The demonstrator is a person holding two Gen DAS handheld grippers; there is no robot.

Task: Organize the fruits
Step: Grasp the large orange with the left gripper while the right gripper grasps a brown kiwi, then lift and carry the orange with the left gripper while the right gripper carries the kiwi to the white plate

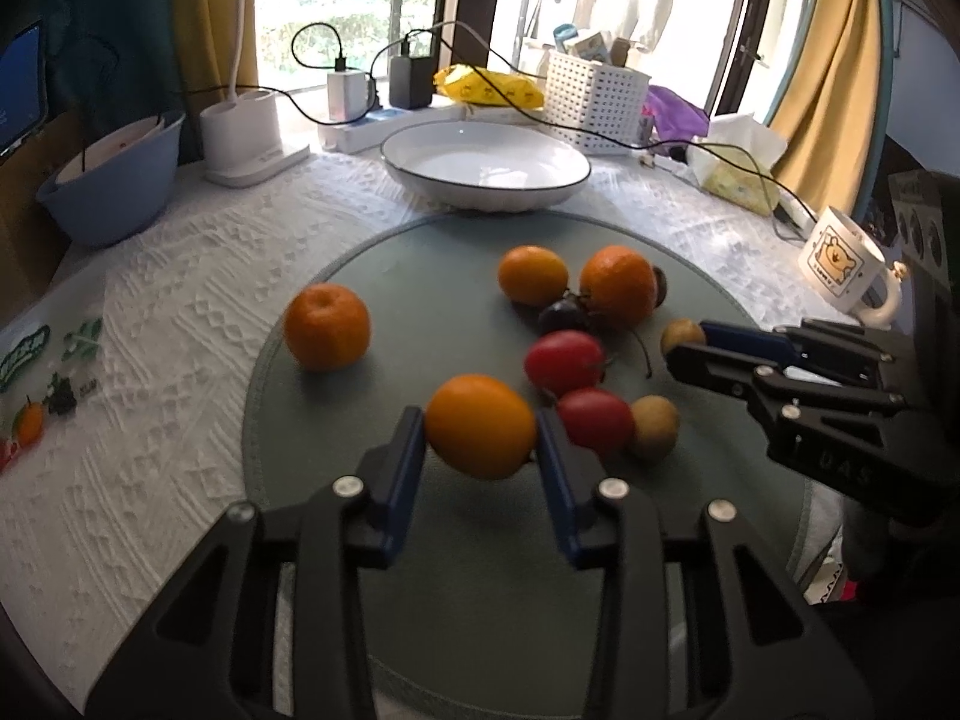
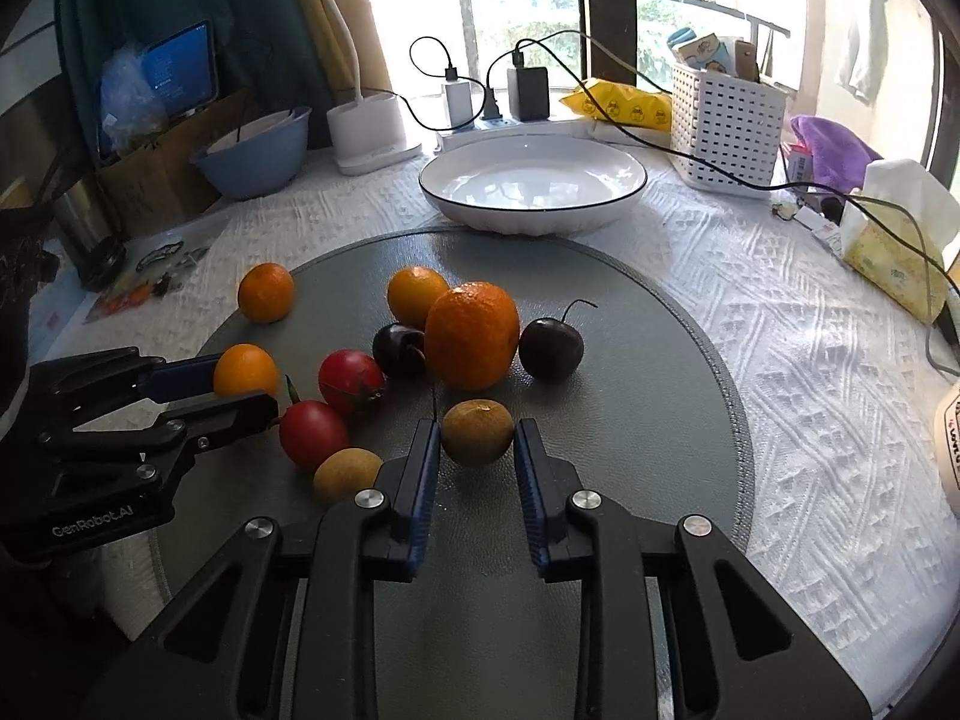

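My left gripper [image 1: 479, 417] is shut on a small oval orange fruit [image 1: 480, 426] at the near side of the round grey mat [image 1: 420, 570]. My right gripper [image 2: 477, 427] is shut on a brown longan [image 2: 478, 432], its blue pads pressing both sides. Loose on the mat lie a large orange [image 2: 474, 336], a small orange [image 2: 417, 294], a mandarin [image 2: 266, 292], two dark cherries [image 2: 551, 349], two red fruits [image 2: 313, 433] and another longan [image 2: 347, 475]. An empty white dish [image 2: 534, 180] stands behind the mat. The right wrist view shows the left gripper [image 2: 249, 384] at its left.
Along the back stand a blue bowl [image 1: 114, 180], a white lamp base [image 1: 240, 132], chargers with trailing cables [image 1: 348, 90] and a white perforated basket [image 1: 594, 96]. A tissue box [image 2: 894, 258] and a bear mug [image 1: 846, 267] sit at the right. Stickers [image 1: 36, 396] lie left.
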